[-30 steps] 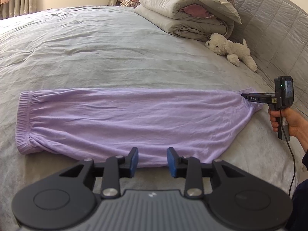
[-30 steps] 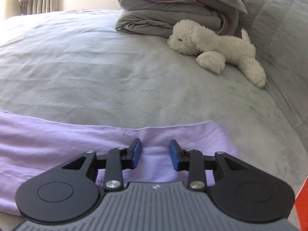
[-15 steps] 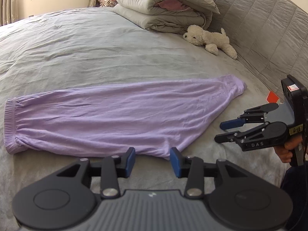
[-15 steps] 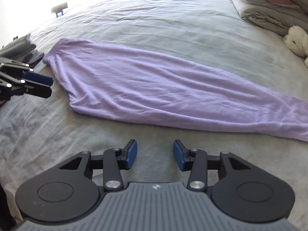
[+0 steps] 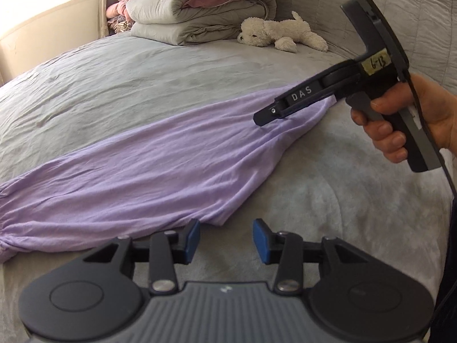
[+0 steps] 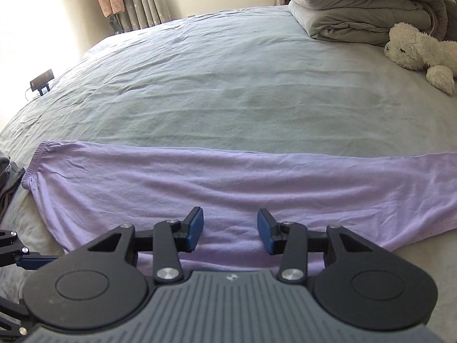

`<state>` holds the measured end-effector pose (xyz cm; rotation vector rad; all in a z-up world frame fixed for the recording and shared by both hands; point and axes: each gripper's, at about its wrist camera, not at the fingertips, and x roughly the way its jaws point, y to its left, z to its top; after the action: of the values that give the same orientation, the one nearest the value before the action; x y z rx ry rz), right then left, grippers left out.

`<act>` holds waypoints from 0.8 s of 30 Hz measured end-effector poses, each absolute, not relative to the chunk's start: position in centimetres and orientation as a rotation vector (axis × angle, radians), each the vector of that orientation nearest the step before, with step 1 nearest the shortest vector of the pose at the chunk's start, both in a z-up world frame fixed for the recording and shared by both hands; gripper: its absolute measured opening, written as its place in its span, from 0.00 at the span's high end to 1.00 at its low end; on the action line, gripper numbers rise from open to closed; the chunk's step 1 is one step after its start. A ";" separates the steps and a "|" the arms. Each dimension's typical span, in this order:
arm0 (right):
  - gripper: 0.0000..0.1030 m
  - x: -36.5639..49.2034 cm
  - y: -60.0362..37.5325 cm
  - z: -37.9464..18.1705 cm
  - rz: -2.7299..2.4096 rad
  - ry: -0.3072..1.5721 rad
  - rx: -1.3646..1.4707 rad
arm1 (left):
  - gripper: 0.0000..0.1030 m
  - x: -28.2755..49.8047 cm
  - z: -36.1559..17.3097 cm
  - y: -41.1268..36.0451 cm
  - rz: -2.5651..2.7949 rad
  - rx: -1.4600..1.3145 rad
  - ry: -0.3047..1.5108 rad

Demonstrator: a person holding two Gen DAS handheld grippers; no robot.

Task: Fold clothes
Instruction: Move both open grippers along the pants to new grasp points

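The purple pants [image 6: 228, 183] lie flat and long across the gray bed [image 6: 228, 85], folded leg on leg, so they are ready for the next fold. In the right wrist view the waistband end sits at 9 o'clock and the leg end runs off at 3 o'clock. The right gripper [image 6: 230, 233] hangs over the near edge of the cloth with its blue fingers [image 6: 194, 230] apart and nothing between them. The left gripper [image 5: 225, 244] is at 6 o'clock in its own view – fingers apart too, empty, just by the pants' near corner. Both look set to pinch the cloth. A white toy dog [image 5: 281, 33] and a folded blanket [image 5: 200, 14] rest far off at 12 o'clock – out of the way
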<state>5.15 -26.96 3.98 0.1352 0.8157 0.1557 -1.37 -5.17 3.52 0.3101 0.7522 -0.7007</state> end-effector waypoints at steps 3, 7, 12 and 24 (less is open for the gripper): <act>0.57 3.6 -28.1 4.9 0.178 0.796 0.179 | 0.59 -1.2 2.9 -6.4 -0.669 0.359 0.696; 0.57 2.6 -29.9 4.5 0.126 0.821 0.201 | 0.66 0.3 2.5 -7.5 -0.610 0.377 0.661; 0.57 1.4 -33.3 4.7 0.066 0.804 0.279 | 0.94 2.6 3.6 -7.5 -0.554 0.372 0.657; 0.57 1.4 -36.1 3.1 0.018 0.854 0.285 | 0.97 8.3 4.2 -5.3 -0.495 0.061 0.744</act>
<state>1.45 -36.06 3.14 0.2847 0.8540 0.0178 8.29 -5.30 4.21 0.0605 0.7437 -0.4954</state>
